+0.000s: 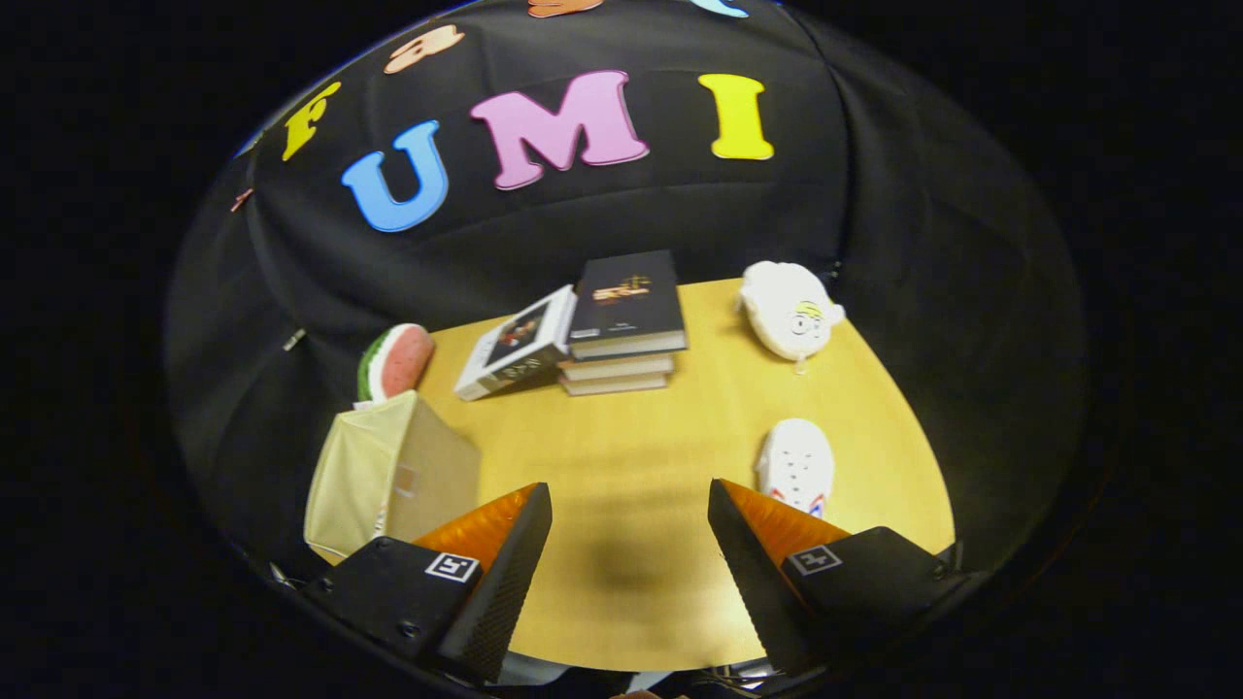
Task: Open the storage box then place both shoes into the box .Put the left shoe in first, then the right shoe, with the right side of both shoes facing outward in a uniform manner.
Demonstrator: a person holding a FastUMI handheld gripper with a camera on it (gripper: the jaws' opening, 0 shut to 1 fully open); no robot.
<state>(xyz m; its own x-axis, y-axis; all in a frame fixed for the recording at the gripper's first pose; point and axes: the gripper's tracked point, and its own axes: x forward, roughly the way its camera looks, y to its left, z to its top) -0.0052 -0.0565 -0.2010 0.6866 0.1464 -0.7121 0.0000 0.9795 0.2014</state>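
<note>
The pale yellow fabric storage box (388,476) stands at the near left corner of the light wooden table (631,466), just beyond the left finger, and from here I cannot tell whether its lid is open or closed. One white perforated clog-style shoe (796,464) lies on the table well to the right of the box, just beyond the right finger; a second shoe I cannot pick out. So nothing looks packed yet, and I judge the task barely begun: opening the box and both placements remain. The gripper (629,524) hangs above bare tabletop, fingers spread wide with nothing between them. Behind the box sits a watermelon-slice plush (396,361); further right of the box, a stack of dark books (621,325), then a white plush toy (789,311).
</note>
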